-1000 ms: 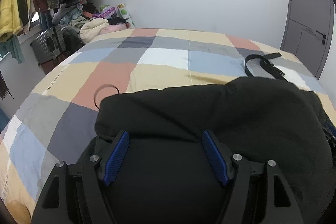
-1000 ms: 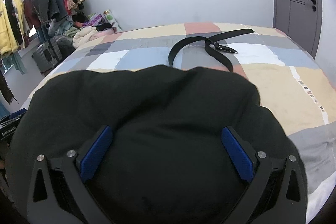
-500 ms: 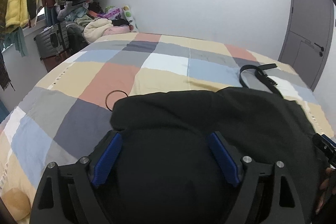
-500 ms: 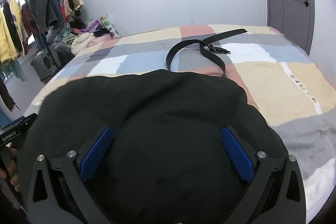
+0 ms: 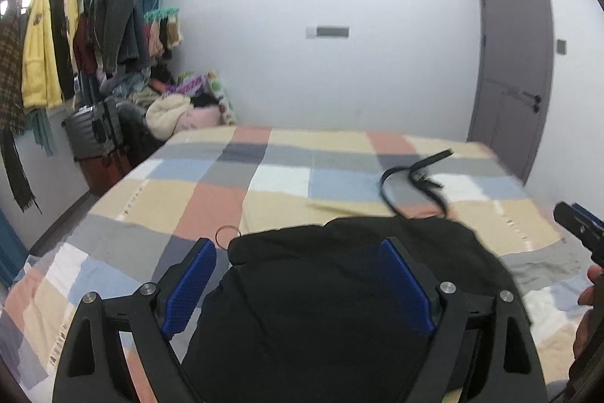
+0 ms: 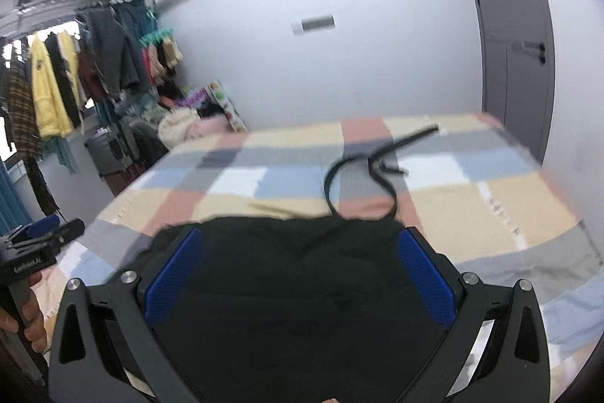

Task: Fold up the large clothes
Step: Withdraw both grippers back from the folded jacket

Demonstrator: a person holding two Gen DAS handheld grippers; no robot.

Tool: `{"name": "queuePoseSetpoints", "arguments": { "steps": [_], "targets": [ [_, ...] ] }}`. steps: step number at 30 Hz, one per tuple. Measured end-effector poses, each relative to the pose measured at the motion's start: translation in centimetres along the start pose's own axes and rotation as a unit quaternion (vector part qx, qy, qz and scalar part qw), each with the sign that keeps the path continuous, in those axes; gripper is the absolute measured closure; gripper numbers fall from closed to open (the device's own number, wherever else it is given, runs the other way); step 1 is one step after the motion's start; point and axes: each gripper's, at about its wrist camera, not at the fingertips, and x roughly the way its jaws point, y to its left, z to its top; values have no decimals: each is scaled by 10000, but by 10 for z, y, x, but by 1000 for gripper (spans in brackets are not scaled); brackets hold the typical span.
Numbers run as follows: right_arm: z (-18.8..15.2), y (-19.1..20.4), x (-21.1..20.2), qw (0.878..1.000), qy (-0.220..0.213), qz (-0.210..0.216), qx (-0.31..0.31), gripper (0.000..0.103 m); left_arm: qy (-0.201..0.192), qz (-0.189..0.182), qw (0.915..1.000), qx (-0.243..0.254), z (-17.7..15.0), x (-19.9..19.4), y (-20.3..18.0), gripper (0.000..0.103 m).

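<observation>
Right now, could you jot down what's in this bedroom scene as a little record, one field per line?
Surface: bed with a patchwork checked cover
Garment: black garment lying folded on the near part of the bed
Left gripper: open, jaws just been widening, over the garment, pads not pressing it
Right gripper: open, above the same garment
Also on the bed: black belt beyond the garment; thin ring by its left edge
Background: hanging clothes, grey door
</observation>
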Motion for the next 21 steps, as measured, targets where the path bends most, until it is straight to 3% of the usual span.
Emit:
{"name": "queuePoseSetpoints", "arguments": {
  "steps": [10,16,21],
  "targets": [
    [30,38,-134,9957,-873,209,-222,0,-856,-120,9962,-141,17,-134,-11,2],
    [18,55,-175,9933,-1053,347,-320,0,-1073,-186,9939,-165,8,-186,-15,1],
    [-2,68,-194,9924,-1094,388,-401,0,-1023,-206,9944,-137,-11,-204,-15,1]
  ]
}}
